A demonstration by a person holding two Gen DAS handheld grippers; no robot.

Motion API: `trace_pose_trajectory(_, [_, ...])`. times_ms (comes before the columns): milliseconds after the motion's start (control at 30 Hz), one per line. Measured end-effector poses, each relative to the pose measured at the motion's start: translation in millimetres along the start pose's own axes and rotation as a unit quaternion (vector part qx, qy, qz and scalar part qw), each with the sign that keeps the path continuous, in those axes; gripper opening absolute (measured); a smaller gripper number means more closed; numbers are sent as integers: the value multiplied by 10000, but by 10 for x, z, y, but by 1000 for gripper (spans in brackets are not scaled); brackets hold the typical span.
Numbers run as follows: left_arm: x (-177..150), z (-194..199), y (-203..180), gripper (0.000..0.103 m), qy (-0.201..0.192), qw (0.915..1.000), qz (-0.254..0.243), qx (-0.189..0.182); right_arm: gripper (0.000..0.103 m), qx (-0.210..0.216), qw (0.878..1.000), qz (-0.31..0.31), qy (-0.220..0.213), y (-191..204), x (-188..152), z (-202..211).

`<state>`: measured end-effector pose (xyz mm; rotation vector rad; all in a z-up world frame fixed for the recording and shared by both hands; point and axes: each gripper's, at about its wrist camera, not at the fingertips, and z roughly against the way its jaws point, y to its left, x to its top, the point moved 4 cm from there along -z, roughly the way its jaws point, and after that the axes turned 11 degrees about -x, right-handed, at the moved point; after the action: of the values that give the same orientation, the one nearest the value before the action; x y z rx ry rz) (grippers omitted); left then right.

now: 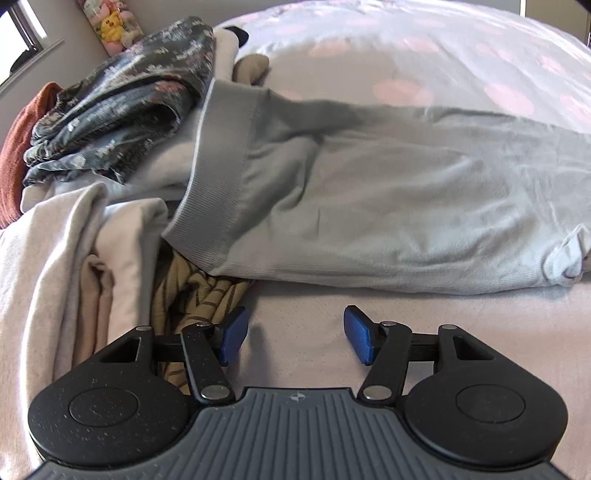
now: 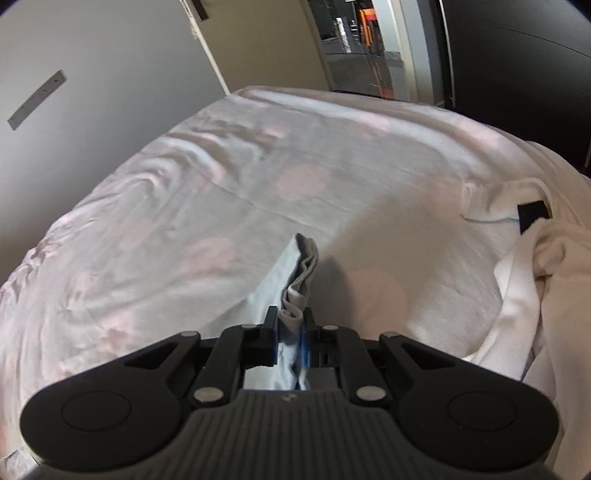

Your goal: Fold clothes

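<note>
Pinching one grey garment (image 2: 295,291), right gripper (image 2: 291,332) jaws closed; left gripper (image 1: 295,334) jaws wide, empty.

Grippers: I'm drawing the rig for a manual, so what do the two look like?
Both match. The left gripper and right gripper have speckled black linkage arms with silver pivot pins, two round black discs, a ribbed grey body with a small emblem, and blue textured pads. No cables or sleeves show.

A home bedroom: a bed (image 2: 258,192) with pale pink-spotted bedding fills both views, heaped laundry (image 1: 122,99) sits at upper left of the left view, plush toys (image 1: 110,24) hang on the wall, a doorway (image 2: 354,44) opens at top.
</note>
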<state>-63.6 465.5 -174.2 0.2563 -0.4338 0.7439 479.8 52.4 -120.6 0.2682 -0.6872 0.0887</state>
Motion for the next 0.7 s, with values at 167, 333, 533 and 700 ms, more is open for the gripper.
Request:
trace_pose_trajectory(167, [-54,222,-61,50,-200,9995,-18,-243,13,845,9963,159,-86,583,-105,573])
trace_pose_trajectory(333, [-41,313,-93,48,-321,9990,-17,-318,13,1658,9857,306,-39,1230,-404,1067])
trace_pose_trajectory(533, [-122,450,-82,39,-483,9971,147,-570,13,2499,9669,370,361,1967,-1099,1434])
trace_pose_trajectory(700, [-114,472,-74,33,-560,9950,166,-810,13,2845,9551,546,626,2457,-1750,1568])
